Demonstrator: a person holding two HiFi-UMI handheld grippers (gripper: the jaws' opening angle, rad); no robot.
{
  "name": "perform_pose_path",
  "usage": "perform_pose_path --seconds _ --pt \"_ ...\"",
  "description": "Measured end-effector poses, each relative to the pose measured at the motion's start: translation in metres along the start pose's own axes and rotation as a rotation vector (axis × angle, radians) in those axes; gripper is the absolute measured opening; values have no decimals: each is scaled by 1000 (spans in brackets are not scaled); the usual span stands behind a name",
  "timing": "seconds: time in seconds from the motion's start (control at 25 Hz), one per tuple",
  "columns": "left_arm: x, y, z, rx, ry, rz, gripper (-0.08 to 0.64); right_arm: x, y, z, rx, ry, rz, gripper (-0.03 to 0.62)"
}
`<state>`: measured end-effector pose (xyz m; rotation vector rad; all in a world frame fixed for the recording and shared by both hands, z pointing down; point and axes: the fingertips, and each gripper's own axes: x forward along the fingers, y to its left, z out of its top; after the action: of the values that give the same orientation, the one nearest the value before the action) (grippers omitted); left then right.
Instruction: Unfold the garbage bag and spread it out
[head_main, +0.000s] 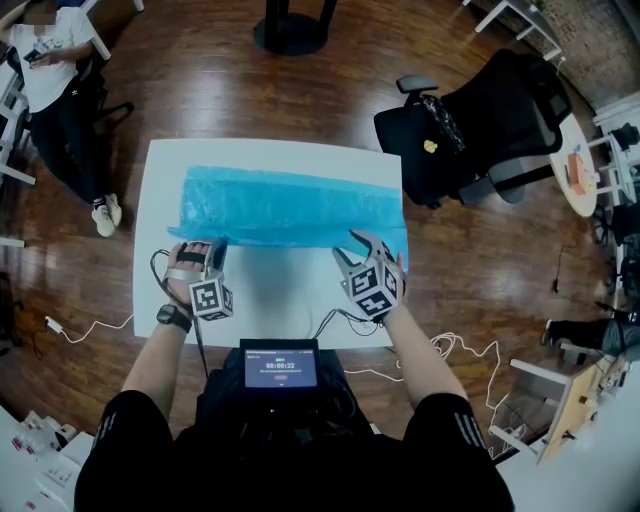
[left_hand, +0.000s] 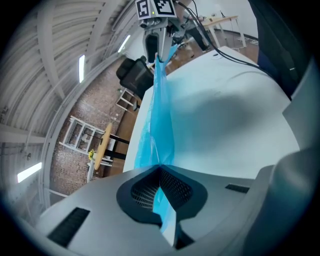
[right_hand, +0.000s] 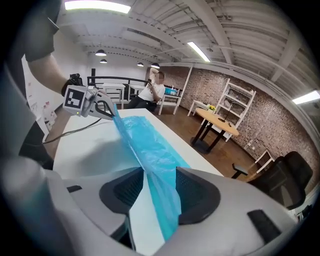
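Note:
A blue garbage bag (head_main: 290, 205) lies as a long folded band across the far half of the white table (head_main: 270, 295). My left gripper (head_main: 207, 255) is at the bag's near left edge, shut on the film, which shows pinched between the pads in the left gripper view (left_hand: 160, 170). My right gripper (head_main: 365, 248) is at the near right edge. Its jaws stand apart, and the bag (right_hand: 145, 140) runs loosely through the gap of my right gripper (right_hand: 155, 175) without being pressed. The edge is lifted into a ridge between both grippers (left_hand: 161, 110).
A black office chair (head_main: 480, 125) stands off the table's far right corner. A seated person (head_main: 50, 90) is at the far left. A small screen (head_main: 280, 366) hangs at my chest, and white cables (head_main: 90, 325) trail on the wooden floor.

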<state>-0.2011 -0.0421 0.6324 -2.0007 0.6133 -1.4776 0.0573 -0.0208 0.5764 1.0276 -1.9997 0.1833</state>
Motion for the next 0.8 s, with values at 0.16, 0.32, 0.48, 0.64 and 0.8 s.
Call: perform_pose_path --seconds 0.16,0.32,0.48,0.64,0.8 --pt "1 -9 -5 5 18 -22 6 -12 13 -1 23 -4 53 232" --pt "2 -16 -7 26 31 -42 6 -29 13 9 85 -37 105 252" --pt "4 -23 -7 44 22 -53 6 -48 1 36 124 -103 116 252" --pt "5 -30 -11 36 32 -60 8 -52 -23 76 150 -175 120 252" --pt "4 -33 -9 23 27 -73 8 -38 -41 102 99 -175 119 252"
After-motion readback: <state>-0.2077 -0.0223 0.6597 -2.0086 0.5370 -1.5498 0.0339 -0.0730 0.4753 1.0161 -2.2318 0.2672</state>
